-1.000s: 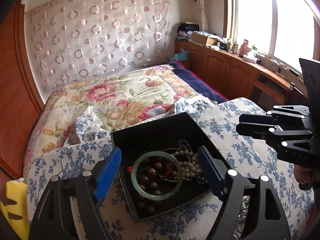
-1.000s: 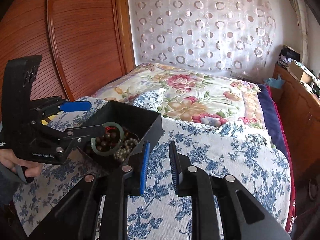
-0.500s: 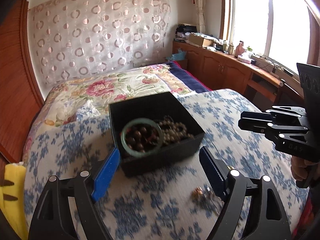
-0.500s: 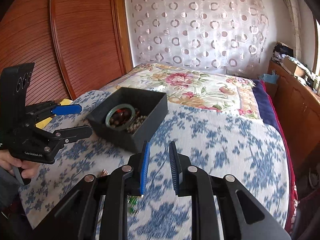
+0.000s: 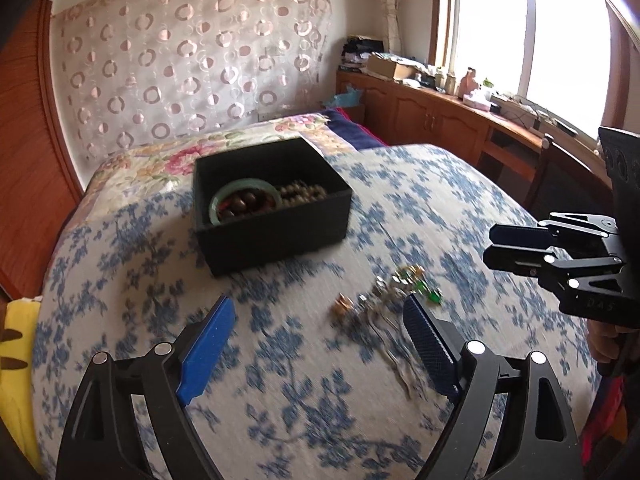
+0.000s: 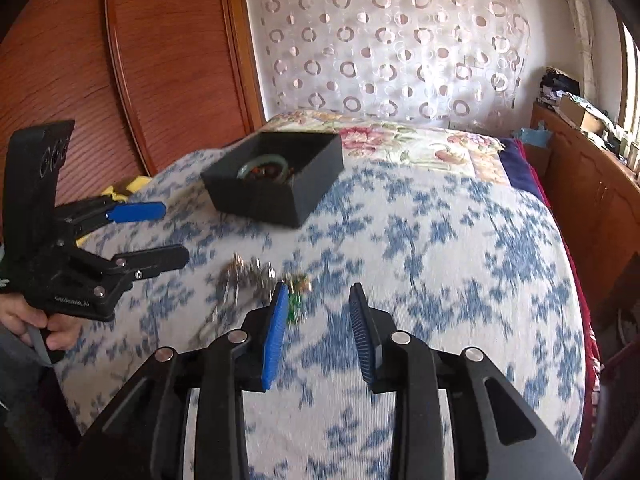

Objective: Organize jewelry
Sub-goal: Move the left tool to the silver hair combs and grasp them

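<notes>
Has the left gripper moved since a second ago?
Yes. The left gripper has drawn back toward the camera side: a second ago its fingers flanked the black box; now the box sits well ahead, with loose jewelry near its jaws.

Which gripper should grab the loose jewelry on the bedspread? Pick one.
Left, probably. The loose jewelry lies just ahead of the left gripper, whose jaws are opening wide; the right gripper sits beside it, jaws narrower, also opening.

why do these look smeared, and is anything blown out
Left wrist view: motion blur smears the blue-flowered cover and the loose jewelry; the window is blown out white; the black box stays readable. Right wrist view: same smear on the jewelry, no glare, fisheye bends the wooden panel.
</notes>
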`<state>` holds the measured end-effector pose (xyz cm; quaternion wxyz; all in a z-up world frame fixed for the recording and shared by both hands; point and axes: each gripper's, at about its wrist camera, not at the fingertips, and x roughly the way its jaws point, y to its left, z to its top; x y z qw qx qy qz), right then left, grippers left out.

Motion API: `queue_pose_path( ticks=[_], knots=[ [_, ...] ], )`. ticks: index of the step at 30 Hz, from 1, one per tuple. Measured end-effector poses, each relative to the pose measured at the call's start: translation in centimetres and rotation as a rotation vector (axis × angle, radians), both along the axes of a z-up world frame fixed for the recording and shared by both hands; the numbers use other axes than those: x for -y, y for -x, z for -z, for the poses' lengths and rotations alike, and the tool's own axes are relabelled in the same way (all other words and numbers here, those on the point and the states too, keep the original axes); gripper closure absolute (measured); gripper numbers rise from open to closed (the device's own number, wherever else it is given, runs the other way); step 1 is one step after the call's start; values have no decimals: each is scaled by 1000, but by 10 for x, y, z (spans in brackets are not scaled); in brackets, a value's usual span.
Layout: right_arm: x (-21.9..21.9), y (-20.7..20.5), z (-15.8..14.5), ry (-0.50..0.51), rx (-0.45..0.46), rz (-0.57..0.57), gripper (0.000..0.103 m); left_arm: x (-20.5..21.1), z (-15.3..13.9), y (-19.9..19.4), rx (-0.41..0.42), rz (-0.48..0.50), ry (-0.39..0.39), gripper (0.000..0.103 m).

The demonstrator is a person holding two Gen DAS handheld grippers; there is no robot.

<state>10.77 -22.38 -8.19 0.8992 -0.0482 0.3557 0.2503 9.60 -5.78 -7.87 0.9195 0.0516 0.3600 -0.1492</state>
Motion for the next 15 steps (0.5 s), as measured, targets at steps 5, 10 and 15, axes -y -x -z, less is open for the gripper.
queue_pose_path(
  ticks=[5, 10, 15],
  knots=[
    [6, 18, 12, 39, -13, 14, 60, 9, 9, 4, -28, 16, -7, 18],
    [10, 30, 26, 82, -20, 18, 59, 21, 17, 1, -49, 32, -24, 18],
    [15, 29, 34, 72, -41, 22, 59, 35, 24, -5, -74, 52, -31, 18]
  ],
)
